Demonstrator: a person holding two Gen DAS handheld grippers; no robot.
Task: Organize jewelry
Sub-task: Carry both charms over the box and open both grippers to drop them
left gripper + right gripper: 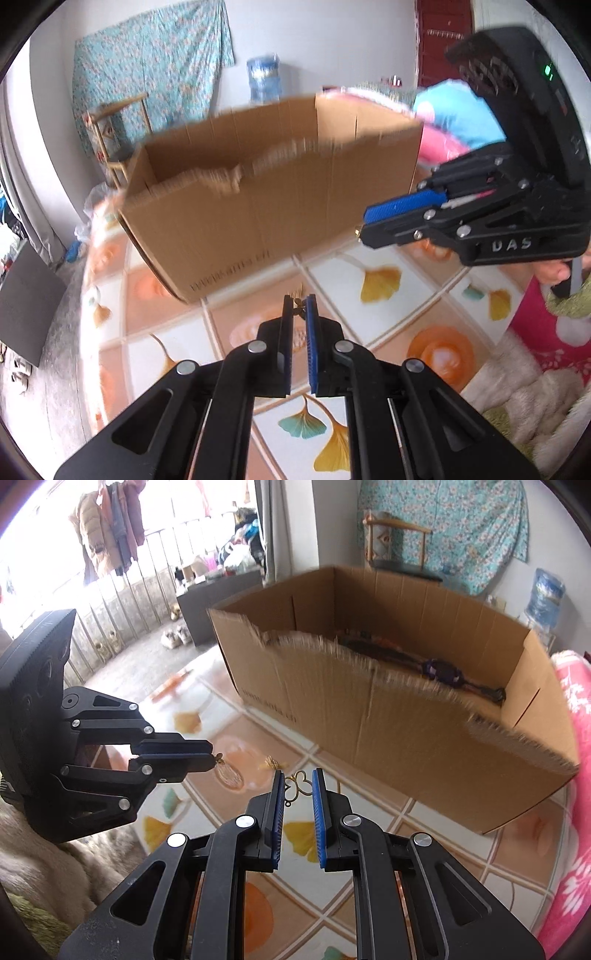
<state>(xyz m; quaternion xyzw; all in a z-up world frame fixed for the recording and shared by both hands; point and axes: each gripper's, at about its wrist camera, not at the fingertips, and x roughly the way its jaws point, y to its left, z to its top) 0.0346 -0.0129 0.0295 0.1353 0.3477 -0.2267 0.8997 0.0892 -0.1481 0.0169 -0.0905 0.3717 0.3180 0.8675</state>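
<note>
My left claw (300, 308) is pinched almost fully together on a small gold piece of jewelry (297, 303), which shows only as a blurred glint at the fingertips; from the right wrist view the same claw (210, 755) has that gold bit (218, 759) poking out of its tip. My right claw (298, 781) stands at a narrow gap, and a gold clover-shaped earring (300, 785) sits between its blue pads (317, 794), touching the left pad; whether the right pad presses it I cannot tell. Another small gold piece (272, 763) lies on the table (388, 834), on its leaf-patterned cover, just beyond my right claw. Behind both claws stands an open cardboard box (388, 716) with a torn near edge; inside it lies a dark strap-like item with a purple part (441, 671), too blurred to name.
</note>
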